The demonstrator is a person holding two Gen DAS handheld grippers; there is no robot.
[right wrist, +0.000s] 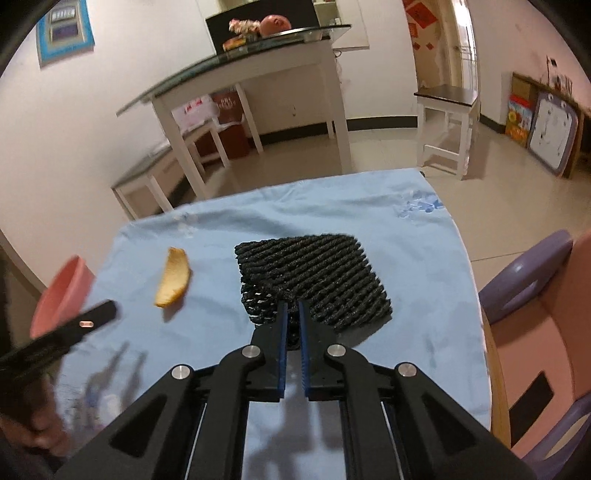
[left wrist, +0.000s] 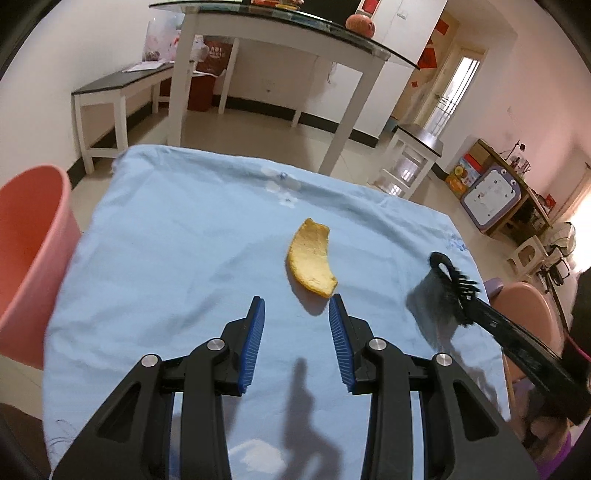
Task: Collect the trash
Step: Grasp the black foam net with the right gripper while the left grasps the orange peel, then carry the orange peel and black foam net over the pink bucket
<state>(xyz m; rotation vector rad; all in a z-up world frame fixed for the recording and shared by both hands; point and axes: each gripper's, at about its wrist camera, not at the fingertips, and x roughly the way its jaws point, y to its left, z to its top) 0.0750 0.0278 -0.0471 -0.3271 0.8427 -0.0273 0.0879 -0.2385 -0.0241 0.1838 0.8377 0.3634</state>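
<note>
A curved yellow peel (left wrist: 312, 258) lies on the light blue cloth (left wrist: 166, 258) that covers the table. My left gripper (left wrist: 296, 299) stands open just short of it, and the peel's near tip is close to the right finger's tip. In the right wrist view a black foam net (right wrist: 317, 273) lies folded on the cloth, and my right gripper (right wrist: 291, 304) is shut on its near edge. The peel (right wrist: 173, 278) lies to the net's left. Seen from the left wrist, the net (left wrist: 448, 291) is blurred at the right.
A pink bin (left wrist: 33, 258) stands against the table's left edge. Beyond the table are a white glass-topped table (left wrist: 280, 22), a low bench (left wrist: 110, 88) and a small stool (right wrist: 445, 96). A purple and pink chair (right wrist: 528, 280) sits at the right edge.
</note>
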